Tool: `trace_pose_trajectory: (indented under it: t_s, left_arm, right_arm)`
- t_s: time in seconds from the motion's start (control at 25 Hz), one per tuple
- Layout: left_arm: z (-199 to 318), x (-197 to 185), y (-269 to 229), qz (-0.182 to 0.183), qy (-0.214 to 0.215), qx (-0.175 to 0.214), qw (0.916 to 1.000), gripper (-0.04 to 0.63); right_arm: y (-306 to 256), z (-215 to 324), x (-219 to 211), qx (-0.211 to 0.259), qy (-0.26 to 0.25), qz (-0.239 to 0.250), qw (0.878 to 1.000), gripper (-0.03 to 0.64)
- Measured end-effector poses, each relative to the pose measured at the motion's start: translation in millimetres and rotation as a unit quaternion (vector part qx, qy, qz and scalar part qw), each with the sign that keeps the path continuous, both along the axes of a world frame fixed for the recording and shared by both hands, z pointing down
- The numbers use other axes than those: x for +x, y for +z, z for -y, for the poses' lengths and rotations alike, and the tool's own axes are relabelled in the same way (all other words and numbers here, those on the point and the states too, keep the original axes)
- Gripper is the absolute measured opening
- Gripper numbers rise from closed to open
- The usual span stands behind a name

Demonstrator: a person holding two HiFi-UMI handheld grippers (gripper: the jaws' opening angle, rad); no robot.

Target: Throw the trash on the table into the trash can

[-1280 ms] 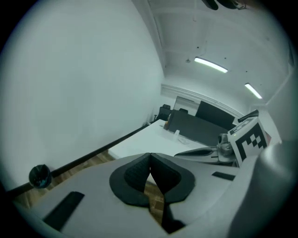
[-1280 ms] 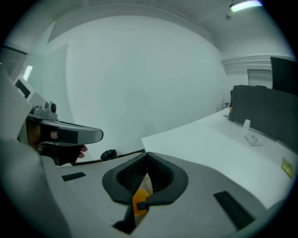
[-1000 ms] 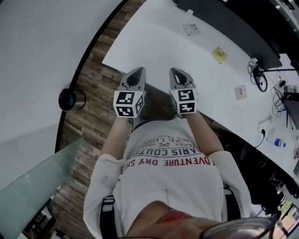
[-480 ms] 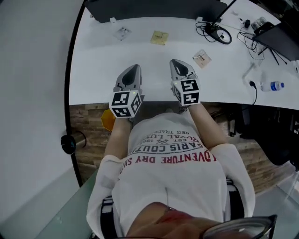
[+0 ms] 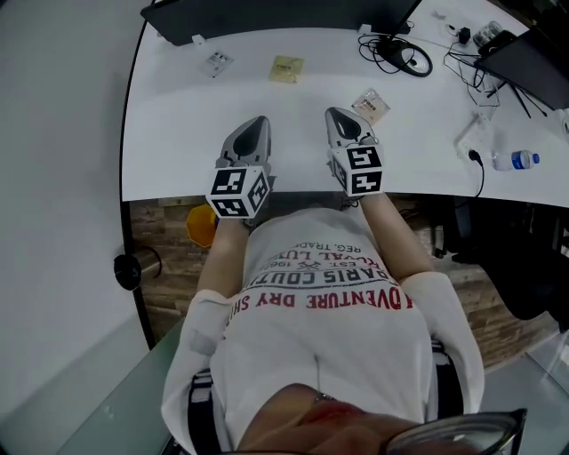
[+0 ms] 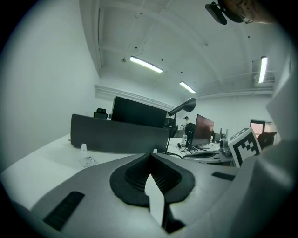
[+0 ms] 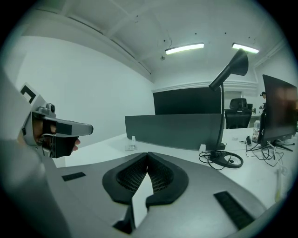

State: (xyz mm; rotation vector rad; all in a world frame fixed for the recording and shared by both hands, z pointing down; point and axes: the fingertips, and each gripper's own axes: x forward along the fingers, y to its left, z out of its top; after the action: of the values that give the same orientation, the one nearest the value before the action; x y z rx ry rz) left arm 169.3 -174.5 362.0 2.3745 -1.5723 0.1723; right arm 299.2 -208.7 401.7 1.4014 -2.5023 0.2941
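Note:
Three small packets of trash lie on the white table (image 5: 178, 151): a pale one (image 5: 216, 62) at the far left, a yellow one (image 5: 285, 68) in the middle, and a tan one (image 5: 370, 104) just beyond my right gripper (image 5: 340, 115). My left gripper (image 5: 253, 124) hovers beside it over the table's near edge. Both are shut and hold nothing. The left gripper view shows its jaws (image 6: 150, 155) meeting, with the pale packet (image 6: 87, 161) far ahead. The right gripper's jaws (image 7: 148, 155) meet too. A dark round can (image 5: 133, 267) stands on the floor at the left.
A dark divider panel (image 5: 276, 16) runs along the table's far edge. A coil of black cable (image 5: 404, 58), a water bottle (image 5: 516, 161) and more cables lie at the right. An orange object (image 5: 202, 224) sits under the table's edge. A black chair (image 5: 507, 258) stands at the right.
The view has swung from the table's corner to face its long side. Both grippers now reach over the near edge, still shut and side by side. The dark can has shifted to the lower left.

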Motion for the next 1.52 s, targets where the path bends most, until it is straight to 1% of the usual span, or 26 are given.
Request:
trace_pose_trajectory:
  t_s: [0.12, 0.28, 0.44, 0.6, 0.8, 0.84, 0.92, 1.16, 1.32, 1.36, 1.44, 1.52]
  left_arm:
    - [1.4, 2.6, 5.7, 0.001, -0.014, -0.009, 0.9999, 0.023]
    - [6.0, 8.2, 9.6, -0.002, -0.013, -0.013, 0.9998, 0.023]
    - [12.7, 17.5, 19.5, 0.000, -0.008, -0.023, 0.9997, 0.023]
    - [19.0, 31.9, 41.7, 0.004, 0.004, -0.049, 0.9988, 0.023]
    - [37.4, 63.6, 70.6, 0.004, 0.032, -0.086, 0.9958, 0.023]
    - [42.8, 70.8, 74.7, 0.005, 0.038, -0.091, 0.9952, 0.023]
    - [53.8, 84.3, 81.5, 0.006, 0.049, -0.098, 0.9940, 0.023]
    - [76.7, 112.8, 105.0, 0.009, 0.073, -0.124, 0.9896, 0.023]
    - [80.1, 125.5, 123.0, 0.012, 0.085, -0.146, 0.9856, 0.023]
    - [79.4, 127.5, 127.2, 0.013, 0.089, -0.150, 0.9846, 0.023]
    - [78.1, 128.4, 134.5, 0.015, 0.093, -0.156, 0.9833, 0.023]
    - [76.4, 125.4, 140.3, 0.014, 0.090, -0.160, 0.9828, 0.023]
  right_arm:
    - [3.6, 2.0, 3.5, -0.003, -0.001, 0.005, 1.000, 0.026]
    - [13.7, 4.3, 7.0, -0.015, -0.006, 0.001, 1.000, 0.026]
    - [28.4, 10.6, 18.2, -0.033, 0.004, 0.005, 0.999, 0.026]
    - [58.2, 14.5, 35.2, -0.070, 0.023, -0.002, 0.997, 0.026]
    - [103.6, 28.7, 79.3, -0.129, 0.066, -0.018, 0.989, 0.029]
    - [112.2, 33.8, 89.2, -0.141, 0.075, -0.019, 0.987, 0.038]
    - [129.0, 44.4, 105.0, -0.162, 0.083, -0.022, 0.983, 0.166]
    - [176.2, 70.1, 128.2, -0.207, 0.081, -0.063, 0.973, 0.206]
    - [209.5, 74.7, 135.3, -0.253, 0.075, -0.089, 0.961, 0.210]
    - [214.6, 75.0, 137.1, -0.259, 0.078, -0.091, 0.959, 0.210]
    - [217.5, 77.1, 138.4, -0.257, 0.081, -0.094, 0.959, 0.210]
    - [215.6, 77.2, 135.5, -0.257, 0.074, -0.096, 0.959, 0.207]
